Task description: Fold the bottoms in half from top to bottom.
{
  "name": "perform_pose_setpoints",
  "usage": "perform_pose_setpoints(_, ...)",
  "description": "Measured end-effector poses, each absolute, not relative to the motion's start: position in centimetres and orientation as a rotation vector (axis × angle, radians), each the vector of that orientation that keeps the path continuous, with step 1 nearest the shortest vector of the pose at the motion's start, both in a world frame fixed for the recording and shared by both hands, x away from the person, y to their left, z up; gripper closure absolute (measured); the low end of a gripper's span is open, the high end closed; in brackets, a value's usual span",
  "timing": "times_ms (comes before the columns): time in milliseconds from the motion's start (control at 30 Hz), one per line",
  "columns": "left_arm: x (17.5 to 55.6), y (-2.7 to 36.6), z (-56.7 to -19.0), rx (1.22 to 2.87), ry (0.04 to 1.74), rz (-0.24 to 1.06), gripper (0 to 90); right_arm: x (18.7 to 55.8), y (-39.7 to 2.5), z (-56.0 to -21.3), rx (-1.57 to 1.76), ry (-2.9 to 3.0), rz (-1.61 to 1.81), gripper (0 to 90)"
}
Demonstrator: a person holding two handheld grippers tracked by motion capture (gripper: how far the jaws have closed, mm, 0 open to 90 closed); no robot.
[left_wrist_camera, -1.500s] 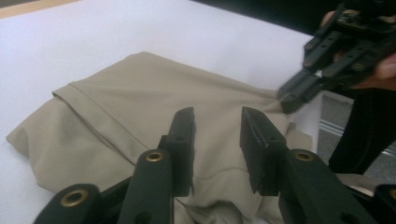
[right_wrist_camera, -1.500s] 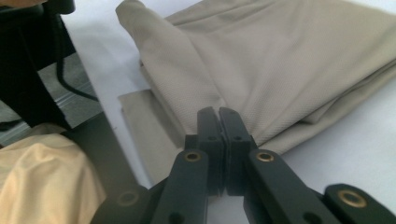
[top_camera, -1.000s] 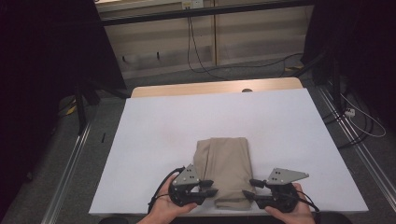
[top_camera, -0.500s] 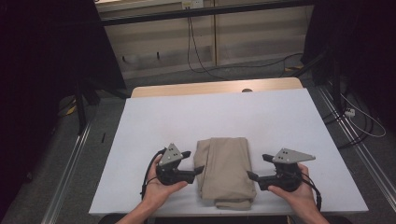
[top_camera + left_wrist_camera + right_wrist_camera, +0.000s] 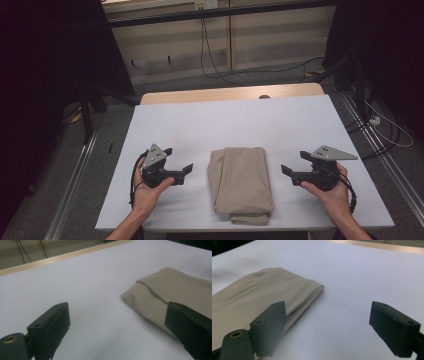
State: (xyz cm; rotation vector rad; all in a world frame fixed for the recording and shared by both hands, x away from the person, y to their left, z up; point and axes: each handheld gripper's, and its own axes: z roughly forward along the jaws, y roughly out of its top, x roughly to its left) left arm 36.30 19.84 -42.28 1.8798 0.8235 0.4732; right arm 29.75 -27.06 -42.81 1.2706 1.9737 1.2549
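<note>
Fingers spread wide and empty on both the left gripper (image 5: 176, 170) and right gripper (image 5: 291, 172), flanking the folded beige cloth (image 5: 241, 184) mid-table, so folding looks finished.

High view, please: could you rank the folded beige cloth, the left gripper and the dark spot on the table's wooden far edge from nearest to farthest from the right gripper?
From the right gripper:
1. Folded beige cloth, just to its left, mid-table.
2. Left gripper, beyond the cloth on the left side.
3. Dark spot, on the wooden far edge.
</note>
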Motion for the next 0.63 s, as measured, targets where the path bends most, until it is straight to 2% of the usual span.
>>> perform_pose_setpoints(67, 36.1, 21.0, -42.7, 1.823, 0.915, 0.464, 6.3, 29.6, -27.6, -43.2, 1.273, 1.954, 1.227, 14.7)
perform_pose_setpoints(167, 35.9, 21.8, -42.8, 1.839, 0.873, 0.51, 7.5, 29.2, -28.8, -43.6, 1.335, 1.917, 1.251, 14.2)
perform_pose_setpoints(233, 36.0, 22.1, -43.1, 1.834, 0.902, 0.469, 8.2, 28.7, -29.1, -43.5, 1.346, 1.882, 1.26, 13.9)
perform_pose_setpoints(633, 35.8, 21.6, -43.4, 1.858, 0.896, 0.492, 8.9, 29.1, -28.5, -43.7, 1.356, 1.891, 1.293, 14.1)
